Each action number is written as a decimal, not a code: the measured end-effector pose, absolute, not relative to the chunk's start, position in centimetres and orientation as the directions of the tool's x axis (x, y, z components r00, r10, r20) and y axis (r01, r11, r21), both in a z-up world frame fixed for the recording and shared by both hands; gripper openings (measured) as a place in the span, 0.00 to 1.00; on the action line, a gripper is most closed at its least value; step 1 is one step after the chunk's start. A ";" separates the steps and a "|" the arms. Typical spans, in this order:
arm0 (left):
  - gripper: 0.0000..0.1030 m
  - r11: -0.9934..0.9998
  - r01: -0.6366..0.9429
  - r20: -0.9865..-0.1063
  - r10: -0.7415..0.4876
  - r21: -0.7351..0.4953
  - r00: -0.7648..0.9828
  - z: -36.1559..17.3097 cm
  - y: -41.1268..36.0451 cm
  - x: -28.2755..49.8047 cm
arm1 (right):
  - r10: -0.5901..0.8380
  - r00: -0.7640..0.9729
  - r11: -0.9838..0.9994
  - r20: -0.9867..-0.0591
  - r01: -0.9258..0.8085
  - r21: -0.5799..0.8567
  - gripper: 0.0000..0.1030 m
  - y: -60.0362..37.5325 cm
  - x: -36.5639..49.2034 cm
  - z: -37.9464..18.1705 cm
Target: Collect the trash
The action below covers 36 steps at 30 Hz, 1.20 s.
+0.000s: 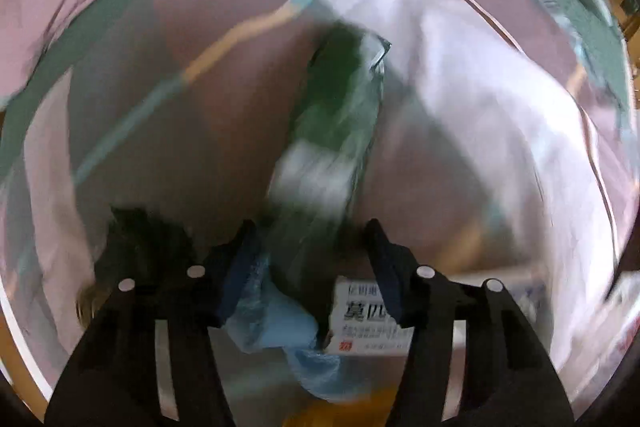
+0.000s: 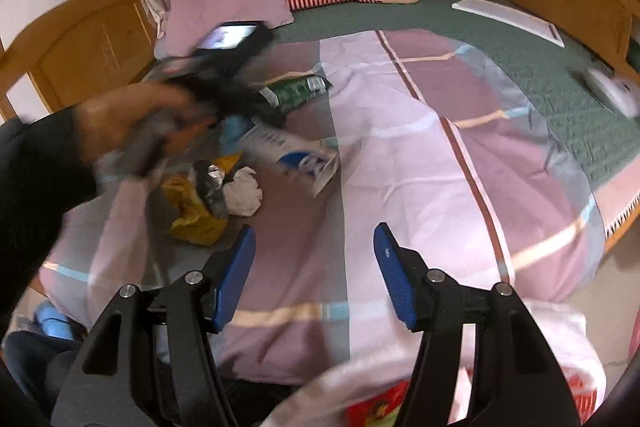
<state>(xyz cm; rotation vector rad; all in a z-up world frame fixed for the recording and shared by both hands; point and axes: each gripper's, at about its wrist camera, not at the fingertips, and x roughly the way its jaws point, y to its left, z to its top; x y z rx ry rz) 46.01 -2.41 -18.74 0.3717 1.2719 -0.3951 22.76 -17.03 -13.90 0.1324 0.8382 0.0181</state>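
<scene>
Trash heaped on quilt (image 2: 400,155), left of centre.
Box (image 2: 296,157): light, stiff; take by long sides.
Yellow bag (image 2: 192,215): limp, crinkly; pinch edge.
Green tube (image 2: 296,89): soft, slippery; grip mid-body.
Left gripper (image 1: 310,239): apart, over trash.
Right gripper (image 2: 314,251): apart, empty.

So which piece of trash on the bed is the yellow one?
The crumpled yellow wrapper, lying nearest the camera in the pile. Beside it sits a white tissue ball; the box is white and blue, and the green tube lies farthest back.
</scene>
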 end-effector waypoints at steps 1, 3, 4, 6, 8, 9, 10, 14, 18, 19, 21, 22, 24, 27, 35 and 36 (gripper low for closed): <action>0.55 0.882 0.470 -0.960 -0.098 0.038 0.262 -17.8 -0.9 44.8 | 0.084 0.657 0.992 -0.749 0.016 0.125 0.59 -16.6 23.6 -14.5; 0.57 0.895 0.446 -0.945 -0.145 0.001 0.293 -15.7 2.2 42.5 | 0.130 0.628 0.990 -0.767 -0.036 0.138 0.59 -15.4 25.6 -15.8; 0.62 0.901 0.433 -0.939 -0.161 -0.014 0.305 -15.1 3.4 41.5 | 0.149 0.619 0.988 -0.771 -0.055 0.146 0.59 -14.9 26.3 -16.1; 0.72 0.937 0.349 -0.917 -0.158 -0.023 0.365 -13.1 7.6 38.6 | 0.206 0.602 0.979 -0.772 -0.114 0.171 0.59 -13.3 27.8 -16.6; 0.85 0.961 0.273 -0.891 -0.153 -0.034 0.428 -12.1 11.3 36.0 | 0.252 0.586 0.967 -0.770 -0.174 0.185 0.59 -11.7 29.5 -16.8; 0.86 0.971 0.236 -0.878 -0.152 -0.046 0.453 -11.6 12.8 34.9 | 0.269 0.578 0.962 -0.770 -0.188 0.196 0.59 -11.0 30.3 -17.0; 0.87 0.982 0.183 -0.870 -0.137 -0.055 0.473 -11.5 14.7 33.8 | 0.282 0.572 0.959 -0.770 -0.199 0.203 0.59 -10.3 30.9 -17.0; 0.87 0.997 0.072 -0.858 -0.068 -0.036 0.509 -12.3 17.1 35.0 | 0.327 0.558 0.941 -0.762 -0.271 0.205 0.59 -6.9 32.2 -16.8; 0.87 0.987 0.114 -0.845 -0.155 -0.112 0.512 -13.7 15.6 36.3 | 0.244 0.504 0.954 -0.828 -0.278 0.112 0.39 -4.7 32.6 -18.6; 0.87 0.986 0.124 -0.845 -0.161 -0.113 0.510 -14.1 14.6 36.8 | 0.235 0.490 0.957 -0.839 -0.266 0.113 0.22 -4.7 32.6 -19.1; 0.87 0.982 0.150 -0.843 -0.174 -0.113 0.508 -15.2 13.1 37.6 | 0.260 0.485 0.956 -0.835 -0.253 0.150 0.14 -5.3 32.2 -19.2; 0.86 0.981 0.155 -0.846 -0.178 -0.114 0.502 -15.9 12.4 38.1 | 0.265 0.486 0.955 -0.833 -0.253 0.156 0.11 -5.4 31.9 -19.1; 0.75 0.980 0.160 -0.854 -0.179 -0.114 0.489 -16.9 11.5 39.0 | 0.254 0.507 0.957 -0.824 -0.255 0.138 0.06 -5.6 31.0 -18.5; 0.64 0.969 0.167 -0.861 -0.238 -0.180 0.450 -17.9 10.1 39.9 | 0.253 0.535 0.958 -0.806 -0.256 0.130 0.06 -6.0 29.8 -17.1; 0.38 0.957 0.179 -0.869 -0.283 -0.228 0.406 -19.6 7.8 40.6 | 0.174 0.615 0.981 -0.769 -0.172 0.084 0.06 -7.8 26.5 -14.1; 0.36 0.956 0.175 -0.867 -0.288 -0.236 0.407 -19.4 7.8 40.4 | 0.162 0.630 0.985 -0.759 -0.154 0.082 0.06 -8.4 26.0 -13.5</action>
